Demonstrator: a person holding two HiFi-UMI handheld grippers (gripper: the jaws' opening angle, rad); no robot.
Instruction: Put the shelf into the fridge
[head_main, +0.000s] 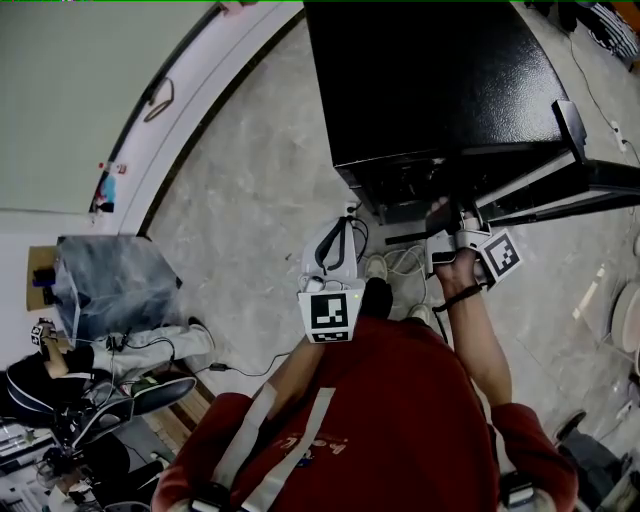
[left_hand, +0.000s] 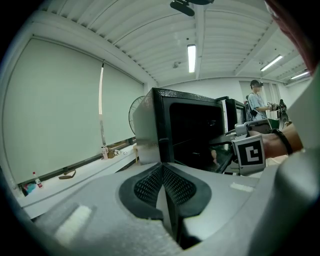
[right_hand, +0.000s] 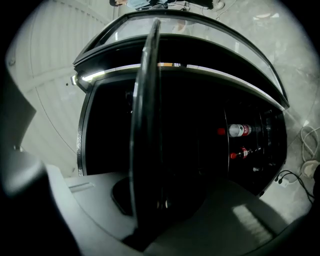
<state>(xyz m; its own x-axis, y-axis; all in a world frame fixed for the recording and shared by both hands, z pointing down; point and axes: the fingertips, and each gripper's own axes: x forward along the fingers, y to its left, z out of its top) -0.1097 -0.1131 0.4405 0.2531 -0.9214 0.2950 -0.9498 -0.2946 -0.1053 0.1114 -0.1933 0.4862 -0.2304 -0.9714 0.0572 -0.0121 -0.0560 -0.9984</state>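
Right gripper (right_hand: 147, 202) extended, jaws clamped; left gripper (left_hand: 163, 172) back (jaws together).

The black box-shaped metal fridge (head_main: 430, 80) stands on the floor ahead of the person, its door (head_main: 590, 185) swung out to the right. At its open front is the right gripper (right_hand: 149, 200), jaws closed on the near edge of the dark flat glass shelf (right_hand: 142, 100), which extends from them toward the opening. The left gripper (left_hand: 163, 169), jaws together on nothing, sits to its left, nearer the person's torso. White cables (head_main: 400, 265) lie on the floor between them. A grey covered box (head_main: 115, 280) stands well left, by the wall.
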